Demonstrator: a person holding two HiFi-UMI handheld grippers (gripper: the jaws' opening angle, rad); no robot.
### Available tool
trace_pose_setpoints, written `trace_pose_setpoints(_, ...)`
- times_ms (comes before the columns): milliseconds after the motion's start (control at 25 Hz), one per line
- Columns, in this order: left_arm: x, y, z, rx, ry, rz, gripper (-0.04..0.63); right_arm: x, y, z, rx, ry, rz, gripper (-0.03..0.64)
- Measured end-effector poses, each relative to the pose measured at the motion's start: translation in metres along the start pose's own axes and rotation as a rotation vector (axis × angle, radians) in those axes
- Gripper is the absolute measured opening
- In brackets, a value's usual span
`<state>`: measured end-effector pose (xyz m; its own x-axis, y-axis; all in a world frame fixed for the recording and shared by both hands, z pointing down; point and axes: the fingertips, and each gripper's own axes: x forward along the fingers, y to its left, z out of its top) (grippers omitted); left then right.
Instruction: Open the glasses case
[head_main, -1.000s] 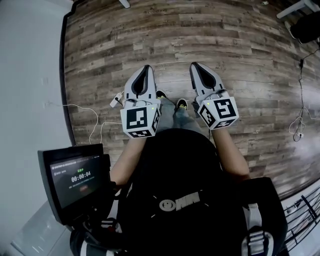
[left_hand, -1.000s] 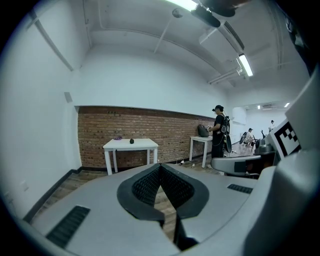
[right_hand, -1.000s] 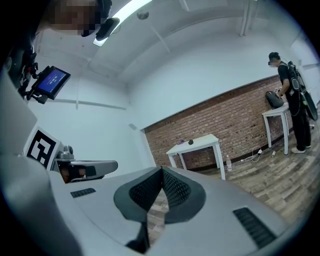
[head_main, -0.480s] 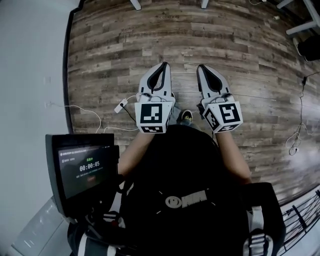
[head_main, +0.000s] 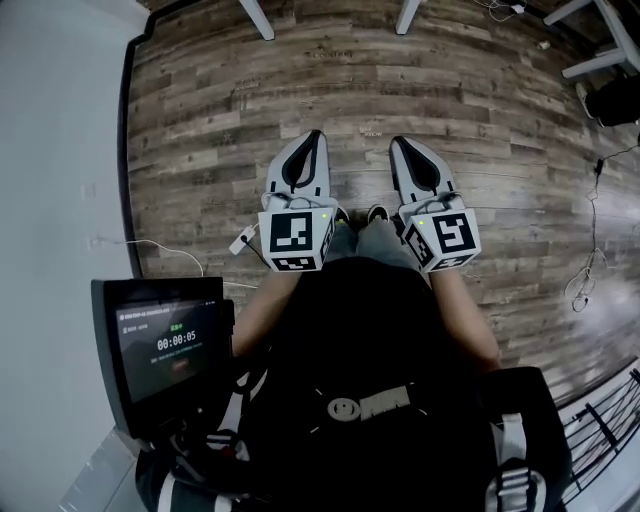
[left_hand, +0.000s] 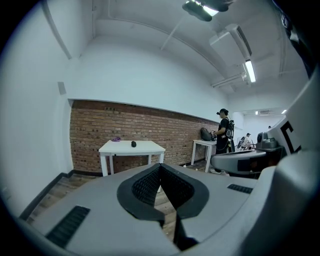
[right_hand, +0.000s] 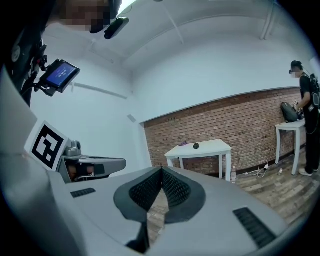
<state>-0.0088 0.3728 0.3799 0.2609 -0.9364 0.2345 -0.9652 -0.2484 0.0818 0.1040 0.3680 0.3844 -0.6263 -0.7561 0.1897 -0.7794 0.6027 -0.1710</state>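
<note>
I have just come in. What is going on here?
A person holds a left gripper and a right gripper out over the wooden floor; both are shut and empty. Ahead, a white table by the brick wall carries a small dark object, too small to identify. Nothing is handled yet.

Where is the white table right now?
The white table stands against the brick wall, left of centre in the left gripper view, carrying a small dark object and a purple item.

You have open wood floor (head_main: 450, 110) ahead of you. A white bench (left_hand: 144, 146) stands well ahead, by the brick wall (left_hand: 95, 125).
</note>
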Motion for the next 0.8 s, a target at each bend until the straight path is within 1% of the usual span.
trace_pose_setpoints(120,0.019,0.007,0.002,-0.003,0.012,-0.006,-0.001,0.017,-0.01,0.004,-0.004,0.007,-0.002,0.005)
trace_pose_setpoints(240,0.056,0.013,0.007,-0.006,0.031,-0.007,0.0,0.046,-0.035,0.011,0.003,0.019,0.005,0.005)
trace_pose_setpoints(360,0.097,0.018,0.013,0.0,0.04,0.005,0.0,0.077,-0.066,0.016,0.017,0.019,0.018,0.005)
trace_pose_setpoints(520,0.12,0.021,0.018,0.011,0.038,0.029,0.0,0.094,-0.088,0.014,0.023,0.019,0.025,0.005)
trace_pose_setpoints(600,0.14,0.024,0.027,0.007,0.034,0.037,-0.002,0.111,-0.102,0.023,0.024,0.01,0.038,0.005)
trace_pose_setpoints(680,0.17,0.028,0.036,0.01,0.041,0.042,-0.001,0.135,-0.123,0.034,0.034,0.002,0.054,0.005)
trace_pose_setpoints(800,0.204,0.024,0.047,0.014,0.051,0.053,0.0,0.158,-0.152,0.049,0.04,-0.006,0.071,0.005)
